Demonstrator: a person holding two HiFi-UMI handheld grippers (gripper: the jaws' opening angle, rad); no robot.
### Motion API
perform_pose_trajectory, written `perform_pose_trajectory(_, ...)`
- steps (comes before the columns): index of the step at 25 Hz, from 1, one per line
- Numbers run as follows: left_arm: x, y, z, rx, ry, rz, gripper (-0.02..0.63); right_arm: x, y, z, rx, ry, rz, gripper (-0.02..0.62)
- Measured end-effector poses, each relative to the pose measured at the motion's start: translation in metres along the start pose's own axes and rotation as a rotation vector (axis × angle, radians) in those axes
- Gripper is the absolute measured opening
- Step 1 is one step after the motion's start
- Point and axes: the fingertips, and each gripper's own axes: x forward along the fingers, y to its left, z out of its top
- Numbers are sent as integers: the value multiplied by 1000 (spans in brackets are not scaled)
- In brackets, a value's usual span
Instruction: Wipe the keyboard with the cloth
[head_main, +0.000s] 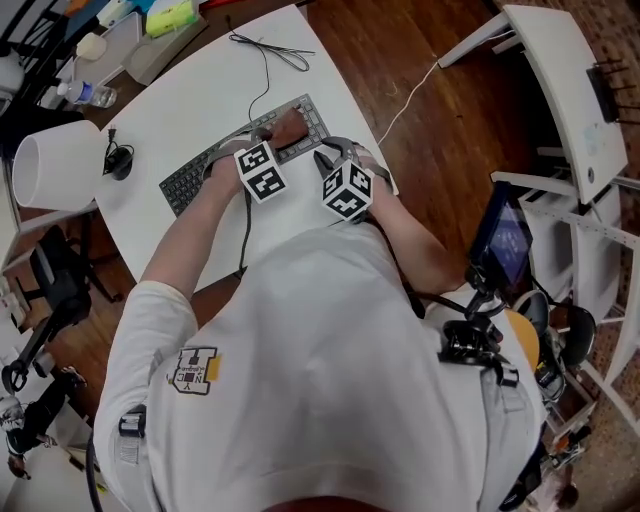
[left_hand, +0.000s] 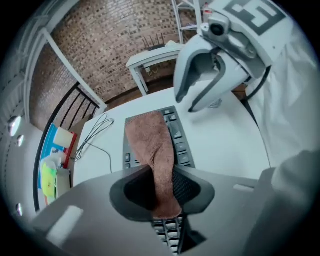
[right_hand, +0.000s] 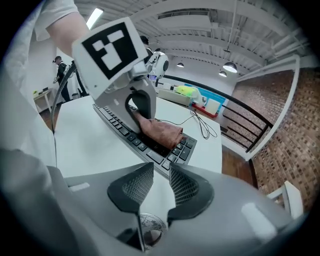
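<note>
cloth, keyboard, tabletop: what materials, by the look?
Cloth: brown, nubby weave, drapes in soft folds; likely microfiber or terry.
Keyboard: dark matte keys, probably plastic.
Tabletop: smooth white, slight sheen; laminate or painted board, can't tell which.

Head view looks steeply down over the person's shoulders onto the white worktop (head_main: 200, 110). Both gripper views sit low and close, facing each other across the keyboard (left_hand: 177, 135) and cloth (left_hand: 150, 145).

Loft office/lab w/ brick wall (left_hand: 100, 45), white desks (head_main: 190, 105), wood floor (head_main: 400, 50).
</note>
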Motion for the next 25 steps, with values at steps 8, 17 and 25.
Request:
perform_pose_trajectory(8, -6, -51, 5, 51, -35, -38, 95, 0, 12, -14, 8, 19, 9, 11)
perform_pose_trajectory(17, 0, 74, 8, -165, -47, 47, 97, -4, 4, -13, 10, 19, -26, 8)
perform_pose_trajectory(25, 22, 42, 43, -40, -8, -17, 97, -13, -5, -30, 49, 34, -45, 9)
